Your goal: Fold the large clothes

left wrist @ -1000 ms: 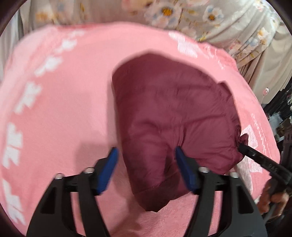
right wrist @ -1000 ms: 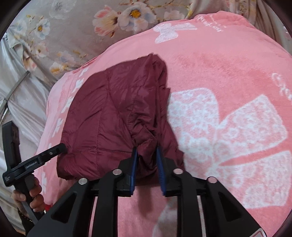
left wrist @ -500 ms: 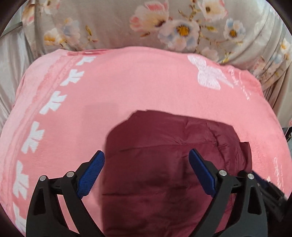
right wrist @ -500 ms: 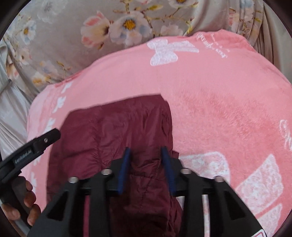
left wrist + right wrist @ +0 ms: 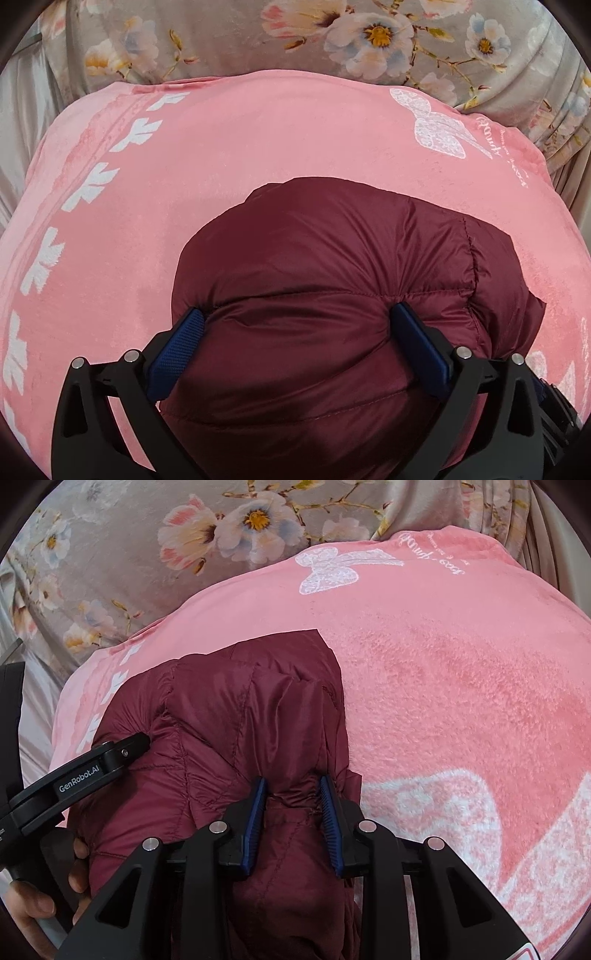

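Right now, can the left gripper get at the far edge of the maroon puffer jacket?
Probably yes: the left gripper is open, pads pressed into the maroon puffer jacket, and only bare pink blanket lies beyond its far edge.

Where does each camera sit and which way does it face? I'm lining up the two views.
Left wrist: on the left tongs, facing along them over the maroon jacket; both pads show.
Right wrist: on the right tongs, facing the jacket's bunched edge; the person's left hand shows.
Shared: jacket, pink blanket, floral sheet.
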Action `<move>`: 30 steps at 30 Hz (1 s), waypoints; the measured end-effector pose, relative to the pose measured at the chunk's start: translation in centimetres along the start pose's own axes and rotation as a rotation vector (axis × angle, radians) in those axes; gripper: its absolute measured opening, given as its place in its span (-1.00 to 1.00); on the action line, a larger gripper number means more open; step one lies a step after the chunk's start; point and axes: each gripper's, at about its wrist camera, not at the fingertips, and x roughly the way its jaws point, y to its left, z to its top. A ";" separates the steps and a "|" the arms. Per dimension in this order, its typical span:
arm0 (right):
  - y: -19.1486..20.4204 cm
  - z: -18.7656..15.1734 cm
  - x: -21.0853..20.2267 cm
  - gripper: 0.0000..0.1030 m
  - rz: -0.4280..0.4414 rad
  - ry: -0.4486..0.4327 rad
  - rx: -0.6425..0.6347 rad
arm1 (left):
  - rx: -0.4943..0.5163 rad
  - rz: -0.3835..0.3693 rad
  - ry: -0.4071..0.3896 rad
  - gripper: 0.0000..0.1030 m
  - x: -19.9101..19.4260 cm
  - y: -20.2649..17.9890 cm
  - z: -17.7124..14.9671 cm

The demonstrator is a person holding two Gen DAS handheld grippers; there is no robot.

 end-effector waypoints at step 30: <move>-2.8 0.6 0.6 0.56 0.123 0.105 0.167 | -0.423 -0.387 0.241 0.91 1.7 11.0 -2.6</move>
